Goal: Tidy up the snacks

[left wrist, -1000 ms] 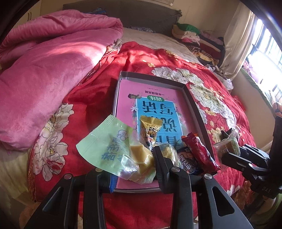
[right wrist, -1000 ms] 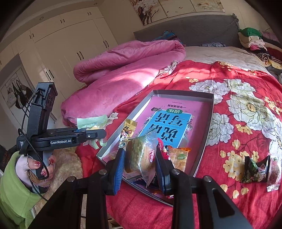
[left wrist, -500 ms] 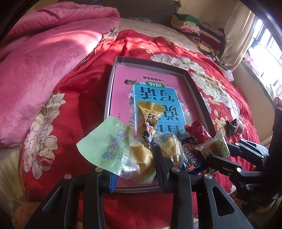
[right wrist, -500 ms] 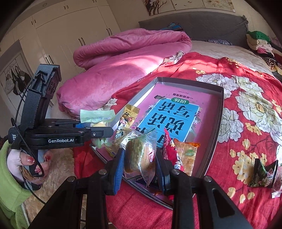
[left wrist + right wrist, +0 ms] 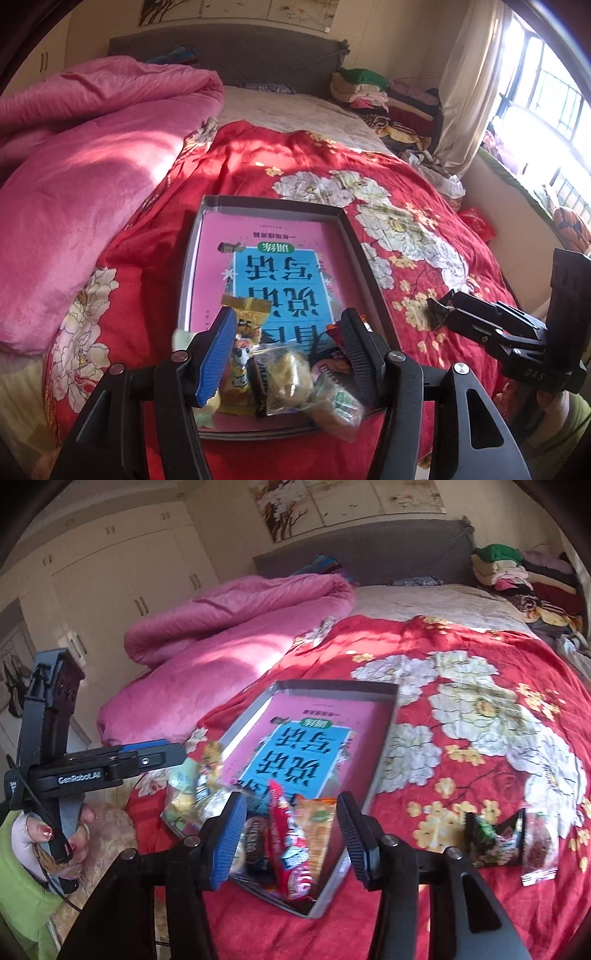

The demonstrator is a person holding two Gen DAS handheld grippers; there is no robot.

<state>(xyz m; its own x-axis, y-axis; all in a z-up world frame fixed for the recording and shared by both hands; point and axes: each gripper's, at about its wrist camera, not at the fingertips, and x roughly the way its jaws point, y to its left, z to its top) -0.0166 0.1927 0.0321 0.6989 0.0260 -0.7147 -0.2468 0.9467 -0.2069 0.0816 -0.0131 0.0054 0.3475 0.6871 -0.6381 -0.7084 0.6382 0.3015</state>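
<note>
Snack packets (image 5: 284, 376): heaped at near end of shallow tray (image 5: 354, 236) on the bed.
Left claw (image 5: 288, 350), right claw (image 5: 291, 834): jaws opening, gripping nothing.
Risk: two packets (image 5: 509, 838) remain right of tray; near-edge pile may spill over.

Strong daylight came through the window (image 5: 546, 107) at two o'clock, blown out to white glare. Sun patches lay across the red bedspread (image 5: 280, 162) and pink quilt (image 5: 85, 177), with soft shadows between. Fisheye bending curved the edges; corners were black. In the right wrist view, the wrappers (image 5: 509, 842) at four o'clock were motion-blurred.
</note>
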